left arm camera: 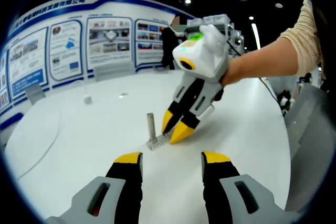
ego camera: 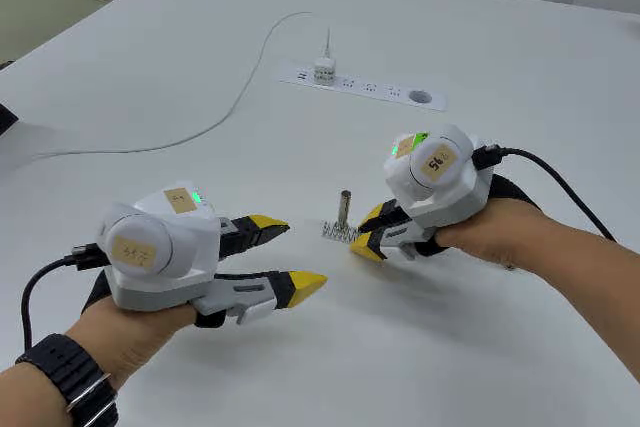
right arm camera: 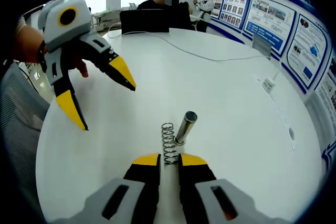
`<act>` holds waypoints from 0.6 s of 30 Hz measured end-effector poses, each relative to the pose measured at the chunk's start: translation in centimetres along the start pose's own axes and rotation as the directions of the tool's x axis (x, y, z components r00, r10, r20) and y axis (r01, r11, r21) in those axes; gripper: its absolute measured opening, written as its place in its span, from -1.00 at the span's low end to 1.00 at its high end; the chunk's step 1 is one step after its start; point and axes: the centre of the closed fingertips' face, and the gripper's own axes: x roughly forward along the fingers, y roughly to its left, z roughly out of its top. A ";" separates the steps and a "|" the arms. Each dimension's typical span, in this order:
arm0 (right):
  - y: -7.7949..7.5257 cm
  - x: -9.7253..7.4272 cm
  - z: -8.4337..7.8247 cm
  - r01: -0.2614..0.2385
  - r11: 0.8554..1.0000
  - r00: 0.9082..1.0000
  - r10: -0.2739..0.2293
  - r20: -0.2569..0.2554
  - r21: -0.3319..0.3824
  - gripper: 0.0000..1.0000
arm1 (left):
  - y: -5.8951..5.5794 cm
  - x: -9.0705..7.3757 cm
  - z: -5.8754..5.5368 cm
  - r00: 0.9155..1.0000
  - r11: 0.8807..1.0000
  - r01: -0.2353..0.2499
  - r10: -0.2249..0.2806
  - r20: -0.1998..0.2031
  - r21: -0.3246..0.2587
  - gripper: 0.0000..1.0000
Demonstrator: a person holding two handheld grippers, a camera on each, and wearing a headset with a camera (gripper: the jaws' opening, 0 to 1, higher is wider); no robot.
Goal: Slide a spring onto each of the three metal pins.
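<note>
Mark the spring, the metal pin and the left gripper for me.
spring (right arm camera: 168, 141), right gripper view, middle coils.
metal pin (right arm camera: 185, 126), right gripper view, mid-shaft.
left gripper (ego camera: 303, 252), head view, midway between its open fingertips.

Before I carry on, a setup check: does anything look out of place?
The spring lies flat on the table beside the upright pin, not on it, its end at the tips of the right gripper. I see one pin, where the task names three.

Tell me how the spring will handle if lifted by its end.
Likely light and bendy: the spring is a thin, open wire coil, so it may droop from the right gripper. Lying on its side, it could roll if nudged. Round wire may slip when pinched.
</note>
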 end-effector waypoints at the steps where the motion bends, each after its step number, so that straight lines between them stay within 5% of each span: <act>1: 0.0 0.0 0.0 -0.001 1.000 1.000 0.001 0.000 0.001 -0.70 | 0.0 0.0 0.0 1.000 1.000 0.000 0.000 0.000 0.001 -0.09; 18: 0.0 0.2 0.0 -0.033 0.997 0.999 0.033 0.002 0.072 -0.73 | 0.1 -0.1 -0.1 1.000 1.000 -0.005 0.005 -0.001 -0.004 -0.11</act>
